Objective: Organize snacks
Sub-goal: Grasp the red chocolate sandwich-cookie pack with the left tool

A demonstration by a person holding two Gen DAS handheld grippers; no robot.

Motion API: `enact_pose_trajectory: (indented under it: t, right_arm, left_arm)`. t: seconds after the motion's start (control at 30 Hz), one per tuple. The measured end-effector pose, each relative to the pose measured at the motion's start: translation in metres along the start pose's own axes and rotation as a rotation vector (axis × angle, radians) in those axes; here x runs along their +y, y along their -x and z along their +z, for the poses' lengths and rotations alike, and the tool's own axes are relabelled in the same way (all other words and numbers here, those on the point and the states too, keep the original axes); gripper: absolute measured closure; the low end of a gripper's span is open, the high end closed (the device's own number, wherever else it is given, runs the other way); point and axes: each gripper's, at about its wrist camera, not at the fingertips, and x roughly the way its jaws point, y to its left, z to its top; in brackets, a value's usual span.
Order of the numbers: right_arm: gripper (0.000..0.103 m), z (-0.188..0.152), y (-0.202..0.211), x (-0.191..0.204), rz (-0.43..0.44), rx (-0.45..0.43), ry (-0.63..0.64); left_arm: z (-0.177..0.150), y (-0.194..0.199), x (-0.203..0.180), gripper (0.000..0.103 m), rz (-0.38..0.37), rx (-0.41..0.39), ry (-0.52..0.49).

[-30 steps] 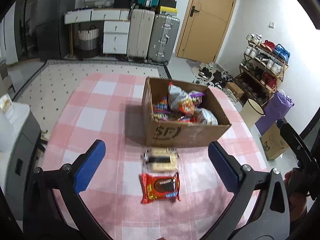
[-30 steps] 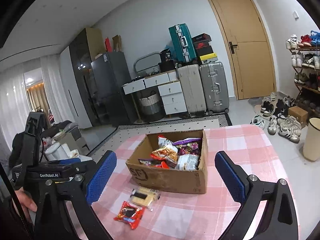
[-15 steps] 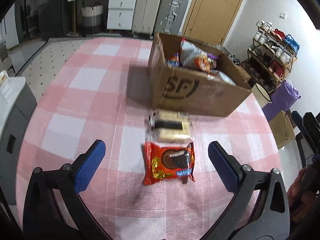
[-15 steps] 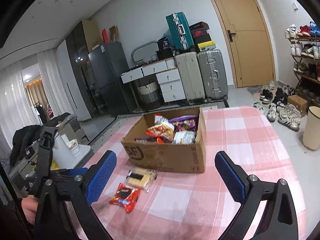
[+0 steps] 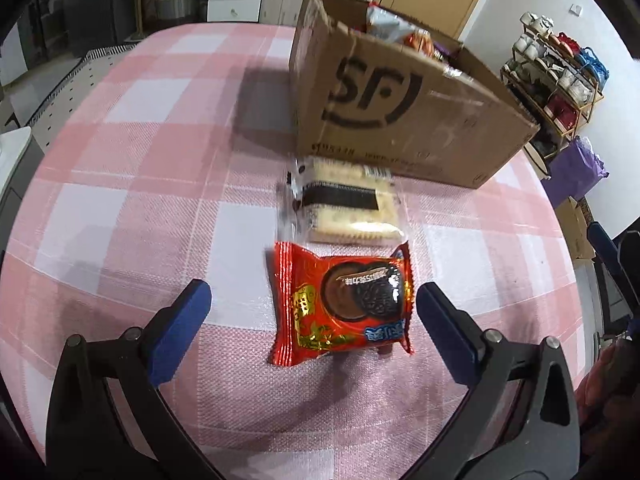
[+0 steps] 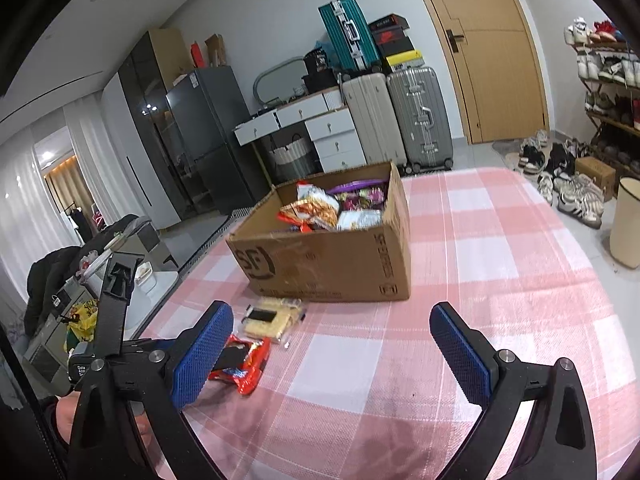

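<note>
Snack pack, red, sits at twelve o'clock between my left gripper's wide-open, empty jaws; right gripper, open and empty, hangs farther off.

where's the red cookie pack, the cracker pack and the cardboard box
red cookie pack [image 5: 340,304], left wrist view, middle of the wrapper
cracker pack [image 5: 344,204], left wrist view, on the dark band
cardboard box [image 6: 320,264], right wrist view, front wall
</note>
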Motion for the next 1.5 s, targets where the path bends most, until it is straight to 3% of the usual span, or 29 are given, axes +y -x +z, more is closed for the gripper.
enact_pose_trajectory:
  t: [0.57,0.63,0.7,0.8,1.1,1.5]
  right_arm:
    - [0.003,-0.011,-0.023,-0.007,0.017,0.047,-0.023]
    - [0.003,-0.011,-0.023,-0.007,0.020,0.043,-0.026]
    - [0.003,-0.011,-0.023,-0.007,0.021,0.041,-0.027]
    - [0.003,-0.012,-0.023,-0.006,0.025,0.043,-0.030]
    - [0.003,-0.015,-0.024,0.001,0.024,0.061,-0.031]
    - [0.003,-0.020,-0.049,0.021,-0.009,0.150,-0.009]
  left_arm:
    - [-0.002,-0.013,-0.012,0.005,0.058,-0.031,-0.064]
    - [-0.002,-0.012,-0.012,0.012,0.051,-0.041,-0.069]
    - [-0.003,-0.007,-0.012,0.045,0.007,-0.053,-0.076]
    - [-0.003,-0.004,-0.015,0.052,-0.011,-0.051,-0.088]
    - [-0.006,0.008,-0.016,0.053,0.015,-0.058,-0.109]
    - [-0.010,0.040,0.008,0.053,0.125,-0.132,-0.106]
